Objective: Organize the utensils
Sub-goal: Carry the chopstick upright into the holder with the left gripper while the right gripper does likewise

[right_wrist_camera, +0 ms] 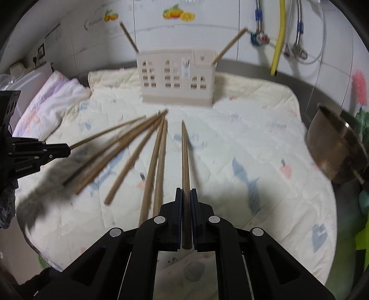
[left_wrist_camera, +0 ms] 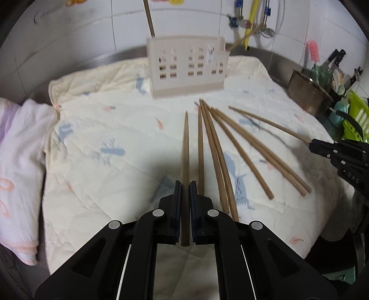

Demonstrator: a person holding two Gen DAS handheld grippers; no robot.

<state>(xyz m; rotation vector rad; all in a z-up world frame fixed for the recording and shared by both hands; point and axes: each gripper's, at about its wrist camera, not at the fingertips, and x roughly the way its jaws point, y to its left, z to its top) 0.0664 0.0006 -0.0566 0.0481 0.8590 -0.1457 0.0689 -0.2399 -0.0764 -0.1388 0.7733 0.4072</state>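
My left gripper (left_wrist_camera: pixel 185 184) is shut on a wooden chopstick (left_wrist_camera: pixel 185 147) that points toward the beige utensil holder (left_wrist_camera: pixel 186 69). My right gripper (right_wrist_camera: pixel 185 191) is shut on another chopstick (right_wrist_camera: pixel 185 152), also pointing at the holder (right_wrist_camera: pixel 176 78). Several loose chopsticks (left_wrist_camera: pixel 230 147) lie fanned on the quilted cloth (left_wrist_camera: pixel 115 129), between the two grippers; they also show in the right wrist view (right_wrist_camera: pixel 138 152). One chopstick (left_wrist_camera: pixel 148 18) stands in the holder's left end, and one (right_wrist_camera: pixel 230 43) leans out of its right end. Each gripper shows in the other's view, the right one (left_wrist_camera: pixel 310 143) and the left one (right_wrist_camera: pixel 68 147).
A folded white and pink towel (left_wrist_camera: pixel 18 161) lies at the left. A metal pot (right_wrist_camera: pixel 334 143) stands at the right, with a green rack (left_wrist_camera: pixel 357 120) and knives behind it. Tiled wall and pipes (right_wrist_camera: pixel 279 37) are behind the holder.
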